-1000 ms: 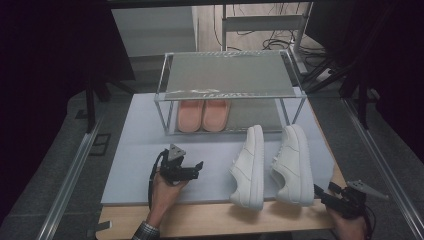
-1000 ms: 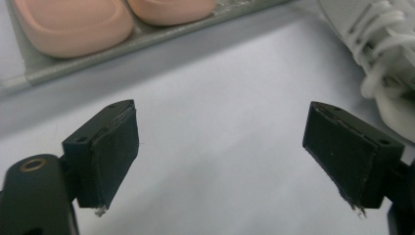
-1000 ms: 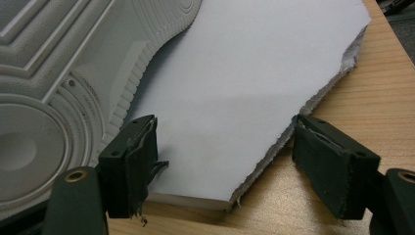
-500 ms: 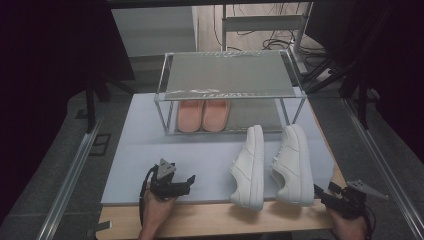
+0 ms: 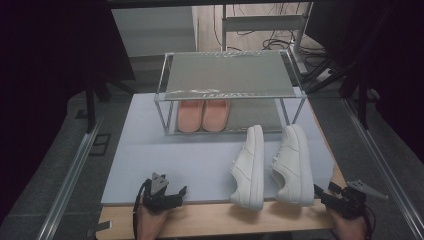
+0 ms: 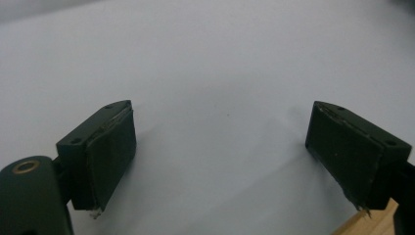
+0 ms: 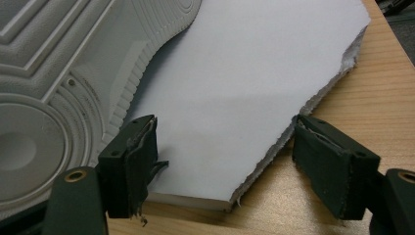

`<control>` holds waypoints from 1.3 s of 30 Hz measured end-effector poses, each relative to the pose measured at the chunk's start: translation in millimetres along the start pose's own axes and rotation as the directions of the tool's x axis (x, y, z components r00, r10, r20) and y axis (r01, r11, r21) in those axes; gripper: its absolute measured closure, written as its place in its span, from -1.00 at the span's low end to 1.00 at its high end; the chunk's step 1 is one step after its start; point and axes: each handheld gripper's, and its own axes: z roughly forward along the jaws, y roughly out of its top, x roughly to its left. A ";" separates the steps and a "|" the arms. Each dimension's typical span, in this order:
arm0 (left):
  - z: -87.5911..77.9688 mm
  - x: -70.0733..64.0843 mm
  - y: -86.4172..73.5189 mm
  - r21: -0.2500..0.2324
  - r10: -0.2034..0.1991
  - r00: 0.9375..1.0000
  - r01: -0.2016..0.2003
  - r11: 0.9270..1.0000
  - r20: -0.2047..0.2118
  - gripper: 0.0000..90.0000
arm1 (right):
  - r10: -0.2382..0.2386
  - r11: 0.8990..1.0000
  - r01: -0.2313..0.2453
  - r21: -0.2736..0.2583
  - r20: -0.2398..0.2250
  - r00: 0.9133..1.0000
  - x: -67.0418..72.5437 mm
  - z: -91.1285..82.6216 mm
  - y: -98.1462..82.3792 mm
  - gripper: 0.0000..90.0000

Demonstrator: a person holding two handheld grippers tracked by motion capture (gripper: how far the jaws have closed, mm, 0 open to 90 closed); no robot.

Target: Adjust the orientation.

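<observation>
- White sneakers, pair, on pale grey-blue mat (image 5: 200, 165) over wooden bench (image 5: 240, 225): left sneaker (image 5: 248, 167) tipped on its side, right sneaker (image 5: 295, 165) just beside it, heels toward near mat edge.
- Right gripper (image 5: 332, 197) low at near right bench corner, just beside right sneaker heel; touching or not, hard to tell from high view.
- Right gripper view: fingers (image 7: 129, 166) spread wide, nothing clamped; torn mat corner (image 7: 254, 98) and bare wood between them; white ribbed sole (image 7: 58, 83) at left, cut off by frame edge, close to left pad, contact unclear.
- Left gripper (image 5: 172, 195) near front left mat edge, well apart from sneakers; hand under it partly cut off at bottom of high view.
- Left gripper view: fingers (image 6: 105, 152) open wide, empty, plain mat between; sliver of wood at lower right corner.
- Pink slippers (image 5: 202, 114) on lower shelf of metal rack (image 5: 230, 75), toes hidden under top shelf.
- Rack top glossy, glare, surface detail hard to read.
- Dark surroundings, cables behind rack, mostly unreadable.
</observation>
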 end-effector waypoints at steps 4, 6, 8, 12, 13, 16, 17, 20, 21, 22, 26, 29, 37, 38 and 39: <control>0.8 0.8 0.4 0.008 0.001 1.000 -0.001 1.000 0.006 -0.73 | -0.002 1.000 0.002 0.003 0.000 1.000 0.0 0.0 0.4 -0.44; 0.8 0.8 0.4 0.009 0.001 1.000 -0.001 1.000 0.006 -0.73 | -0.007 1.000 0.007 0.005 0.005 1.000 0.4 0.0 0.9 -0.44; 0.9 0.8 0.4 0.009 0.000 1.000 -0.001 1.000 0.006 -0.73 | -0.012 1.000 0.012 0.012 0.011 1.000 1.4 -0.3 2.1 -0.44; 1.0 0.7 0.4 0.008 0.000 1.000 0.000 1.000 0.005 -0.73 | -0.047 0.999 0.046 0.029 0.041 0.998 6.9 -1.6 5.3 -0.40; 1.1 0.7 0.4 0.007 -0.001 1.000 0.001 1.000 0.005 -0.73 | -0.061 0.998 0.059 0.035 0.048 0.997 8.3 -2.2 6.3 -0.39; 1.1 0.7 0.4 0.007 -0.001 1.000 0.001 1.000 0.006 -0.73 | -0.096 0.995 0.094 0.044 0.060 0.994 13.7 -5.3 11.2 -0.35; 1.1 0.7 0.5 0.007 -0.001 1.000 0.001 1.000 0.005 -0.73 | -0.100 0.994 0.097 0.042 0.061 0.993 15.0 -6.2 12.4 -0.33; 1.2 0.8 0.5 0.008 -0.001 1.000 0.001 1.000 0.005 -0.73 | -0.126 0.991 0.123 0.048 0.065 0.990 19.1 -10.3 18.2 -0.31; 1.2 0.8 0.5 0.007 -0.001 1.000 0.001 1.000 0.005 -0.73 | -0.131 0.990 0.128 0.052 0.072 0.989 20.5 -11.4 20.3 -0.29; 1.2 0.8 0.5 0.007 -0.001 1.000 0.001 1.000 0.005 -0.73 | -0.140 0.989 0.136 0.058 0.070 0.988 21.3 -12.2 22.3 -0.26; 1.2 0.8 0.5 0.007 -0.001 1.000 0.001 1.000 0.005 -0.73 | -0.145 0.986 0.138 0.090 0.072 0.987 25.2 -14.8 29.9 -0.08; 1.2 0.7 0.6 0.008 -0.002 1.000 0.002 1.000 0.004 -0.73 | -0.144 0.985 0.137 0.107 0.054 0.988 27.6 -16.4 33.7 0.14; 1.2 0.4 0.6 0.008 -0.003 1.000 0.003 1.000 0.003 -0.73 | -0.156 0.982 0.151 0.117 0.028 0.987 37.5 -21.0 47.2 0.38; 1.2 0.6 0.6 0.007 -0.003 1.000 0.003 1.000 0.003 -0.73 | -0.159 0.980 0.155 0.122 0.025 0.987 38.9 -21.4 49.2 0.40; 1.2 0.4 0.6 0.008 -0.003 1.000 0.003 1.000 0.003 -0.73 | -0.161 0.979 0.158 0.129 0.015 0.987 40.1 -21.2 51.1 0.41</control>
